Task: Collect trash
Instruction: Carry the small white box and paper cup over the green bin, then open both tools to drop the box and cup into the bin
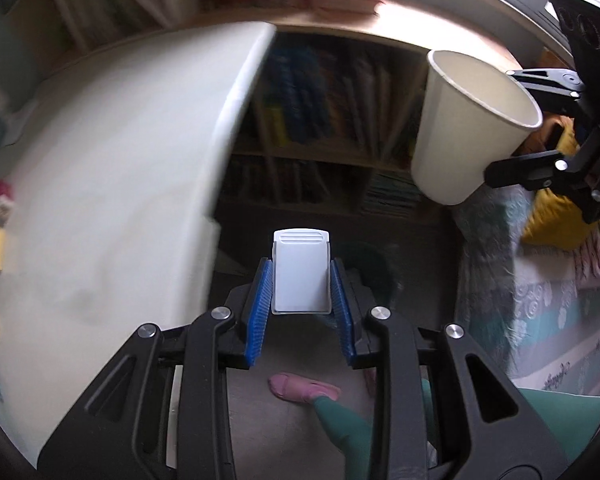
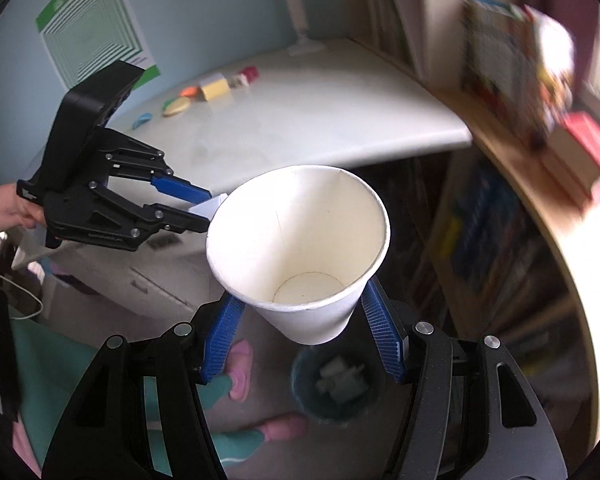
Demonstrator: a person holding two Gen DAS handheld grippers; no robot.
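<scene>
Right gripper [image 2: 302, 332] first: its blue pads are spread about halfway and clamped on the lower wall of an empty white paper cup [image 2: 300, 248], mouth tilted up toward the camera. Nothing inside it that I can see. Directly beneath, down on the floor, sits a dark bin [image 2: 300, 368] with crumpled pale scraps already in it, so the cup hangs more or less over its target.

Over to the left gripper [image 1: 302, 280]: jaws pulled in fairly narrow, pinching a small white plastic piece [image 1: 301, 274] with a ridged top edge, what it is I can't tell. From this side the bin is mostly hidden behind the fingers, only a dark rounded shape shows below them.

Further out: the white desk [image 2: 340, 120] with a few small coloured bits left at its far side, bookshelves blurred behind, a bed with a yellow cushion, and the person's pink slippers [image 2: 240, 372] close to the bin.

Risks now. The two grippers are near each other, and in the right view the white piece sits just at the cup's rim, so a knock could tip the cup loose. The cup is light and tapered, so it may slide out of the pads. And the white piece may miss a bin half-covered by the cup
</scene>
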